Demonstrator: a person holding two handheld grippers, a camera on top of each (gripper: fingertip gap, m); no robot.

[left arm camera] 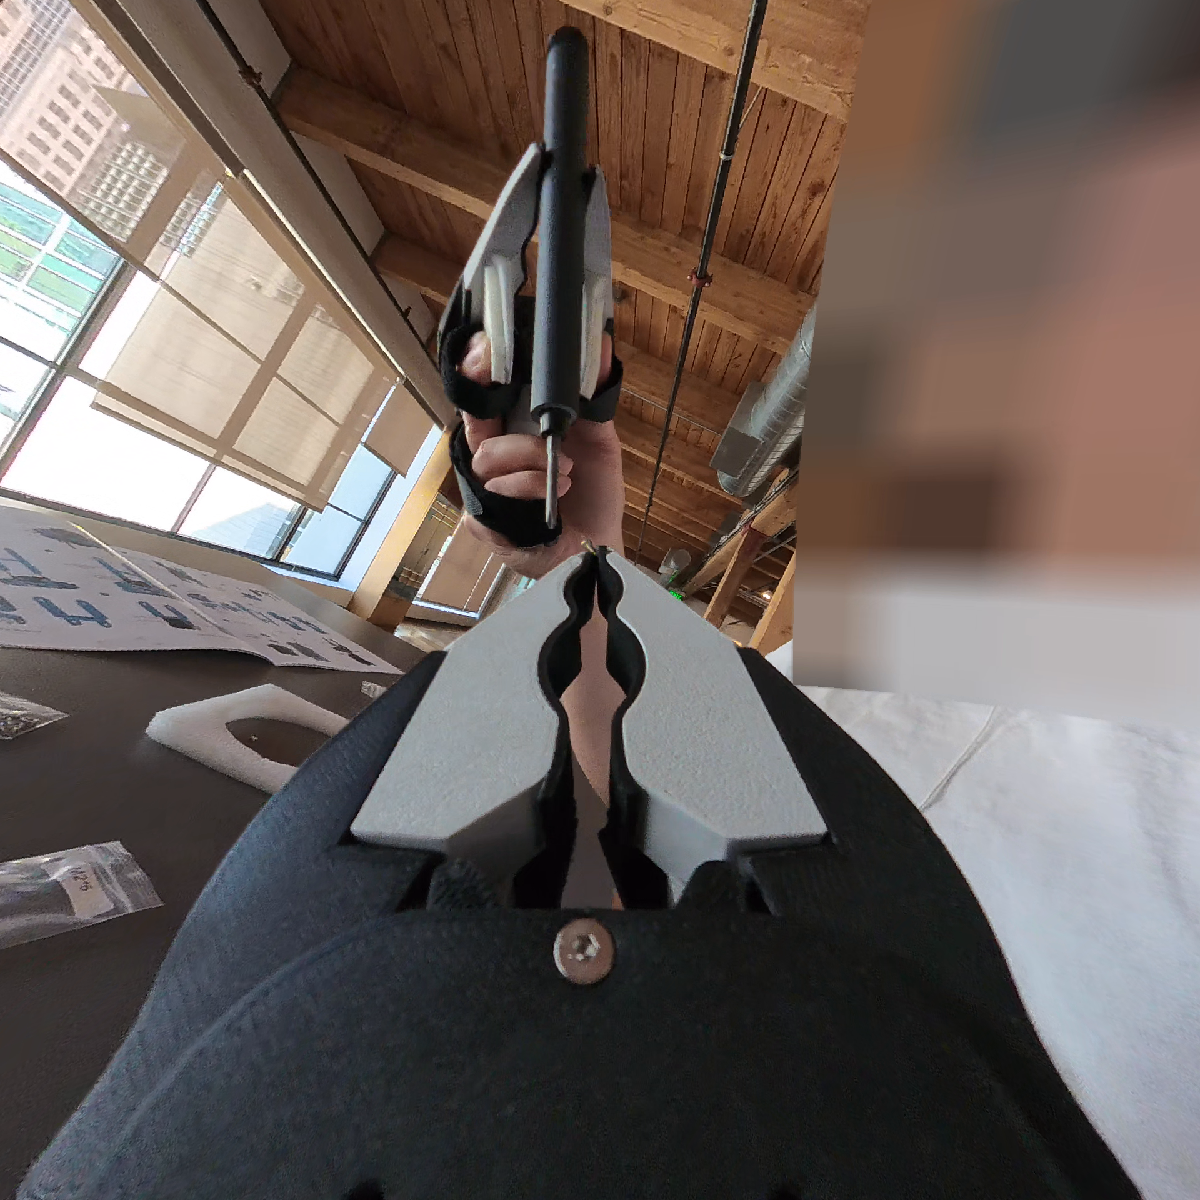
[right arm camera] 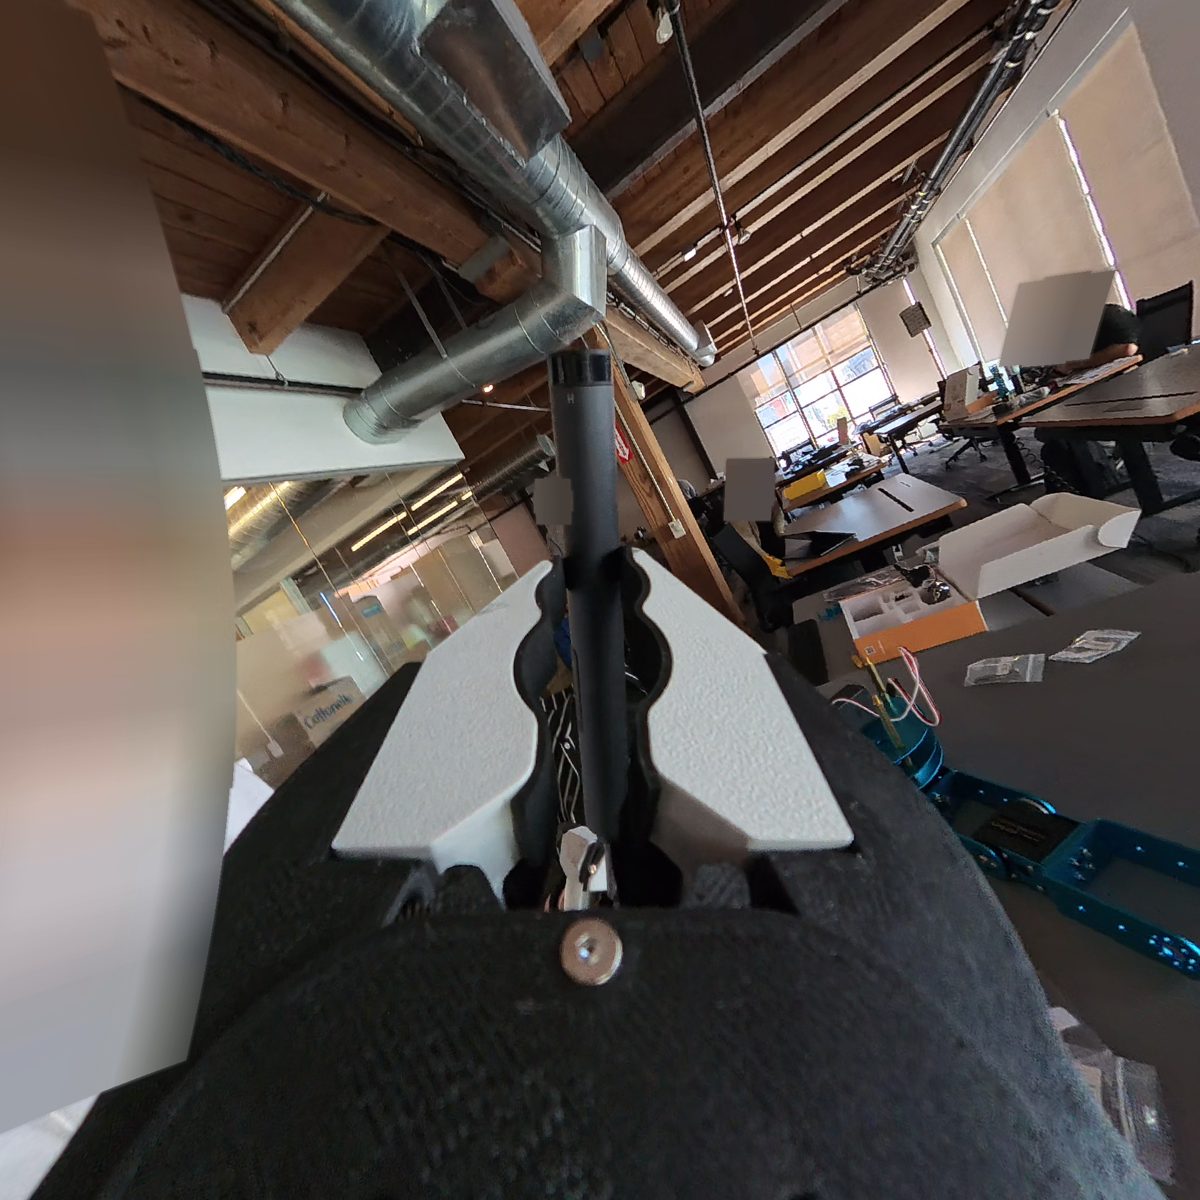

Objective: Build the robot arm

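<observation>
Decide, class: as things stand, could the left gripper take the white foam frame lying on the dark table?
Probably not yet. The left gripper is shut on a tiny brass-coloured part and raised, pointing at the screwdriver tip. The white foam frame lies uncovered on the dark table.

daylight from windows (left arm camera: pixel 97 363) | blown-out glare | wide-angle edge distortion
</observation>
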